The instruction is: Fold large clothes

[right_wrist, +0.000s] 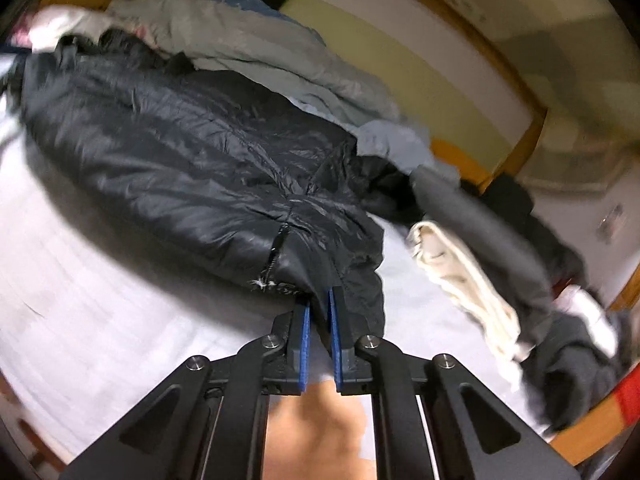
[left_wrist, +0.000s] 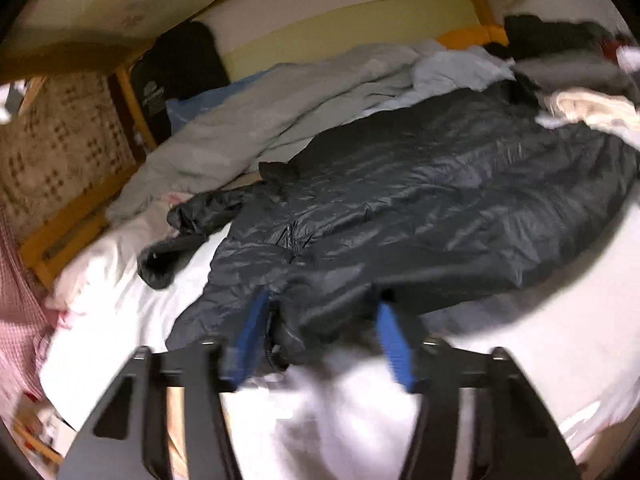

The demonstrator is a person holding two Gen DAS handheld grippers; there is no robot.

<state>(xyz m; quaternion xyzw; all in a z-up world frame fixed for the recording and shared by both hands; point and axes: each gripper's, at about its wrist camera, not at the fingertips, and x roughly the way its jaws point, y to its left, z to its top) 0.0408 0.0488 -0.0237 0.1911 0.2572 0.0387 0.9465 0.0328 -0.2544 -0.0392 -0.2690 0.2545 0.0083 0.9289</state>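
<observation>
A large black quilted down jacket (left_wrist: 420,196) lies spread across the white bed sheet (left_wrist: 520,344), one sleeve (left_wrist: 192,220) trailing to the left. My left gripper (left_wrist: 322,312) is open, its blue pads either side of the jacket's near edge; the view is blurred. In the right wrist view the same jacket (right_wrist: 180,152) stretches away to the upper left. My right gripper (right_wrist: 319,300) is shut on the jacket's near hem beside the zipper (right_wrist: 276,252).
A grey blanket (left_wrist: 248,120) is bunched behind the jacket. A pile of dark, grey and cream clothes (right_wrist: 500,248) lies at the right of the bed. A wooden bed frame (left_wrist: 68,232) and yellow-white headboard (left_wrist: 340,20) bound the mattress. White sheet (right_wrist: 80,272) lies to the left.
</observation>
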